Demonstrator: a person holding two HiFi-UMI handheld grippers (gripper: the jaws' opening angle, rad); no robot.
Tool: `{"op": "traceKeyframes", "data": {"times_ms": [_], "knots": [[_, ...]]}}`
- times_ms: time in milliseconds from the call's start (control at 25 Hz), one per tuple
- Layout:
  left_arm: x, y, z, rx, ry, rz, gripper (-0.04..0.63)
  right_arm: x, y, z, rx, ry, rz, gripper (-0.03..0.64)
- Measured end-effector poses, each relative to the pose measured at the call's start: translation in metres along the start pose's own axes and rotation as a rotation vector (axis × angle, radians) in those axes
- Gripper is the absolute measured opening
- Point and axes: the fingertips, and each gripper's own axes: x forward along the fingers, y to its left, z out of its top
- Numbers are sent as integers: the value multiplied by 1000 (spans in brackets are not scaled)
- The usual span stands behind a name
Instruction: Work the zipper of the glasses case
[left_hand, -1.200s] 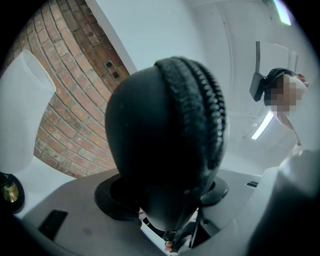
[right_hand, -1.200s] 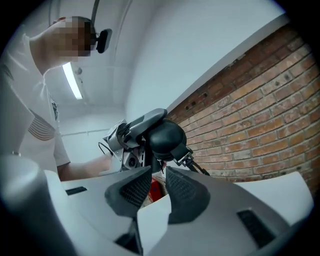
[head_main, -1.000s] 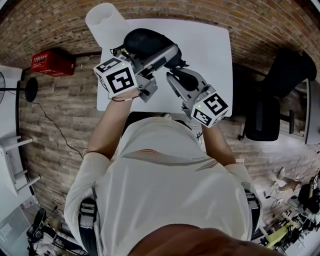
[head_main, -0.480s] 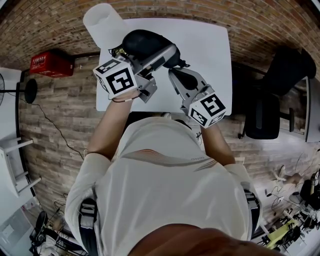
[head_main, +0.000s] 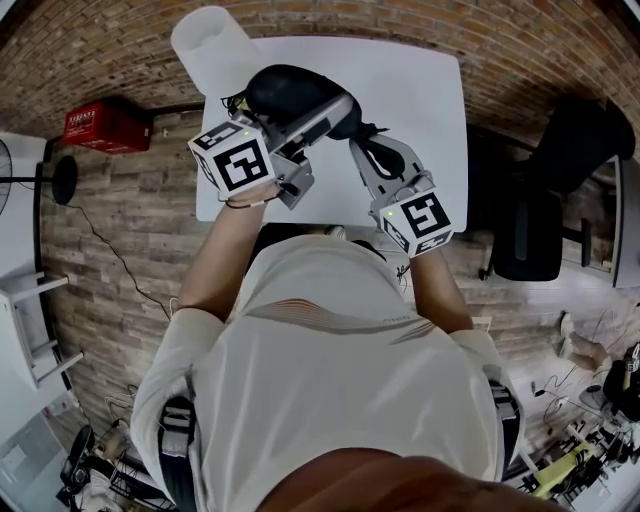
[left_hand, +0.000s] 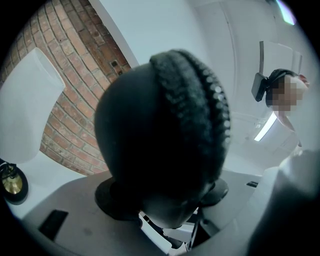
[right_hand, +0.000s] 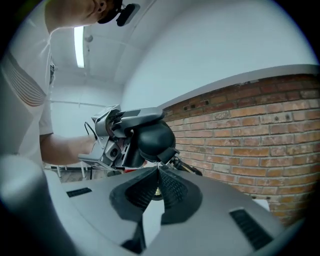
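The black glasses case (head_main: 285, 88) is held up over the white table, its left end clamped between the pads of my left gripper (head_main: 300, 122). In the left gripper view the case (left_hand: 150, 135) fills the middle, with its zipper seam (left_hand: 202, 100) running over the top. My right gripper (head_main: 363, 133) reaches the case's right end from the near side. In the right gripper view its jaws (right_hand: 157, 174) are shut, with a small brass zipper pull (right_hand: 156, 190) pinched between them, just below the case (right_hand: 155, 139).
The white table (head_main: 420, 90) carries a white cylinder (head_main: 210, 45) at its far left corner. A red box (head_main: 105, 125) lies on the floor to the left, and a black chair (head_main: 560, 190) stands to the right. My own torso fills the lower half of the head view.
My right gripper has swung its jaws up to the case's right end and shut there. The left gripper and the case have stayed put.
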Motion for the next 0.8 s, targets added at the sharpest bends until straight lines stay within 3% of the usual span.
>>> {"op": "traceKeyframes", "data": {"times_ms": [280, 600, 800], "knots": [[-7, -6, -15, -33, 97, -70, 290, -5, -11, 7, -193, 16, -68, 55], [-4, -17, -57, 20, 339, -176, 290, -12, -14, 2, -487, 85, -88, 58], [-5, -22, -82, 61, 471, -215, 290, -14, -12, -7, -570, 101, -84, 60]]}}
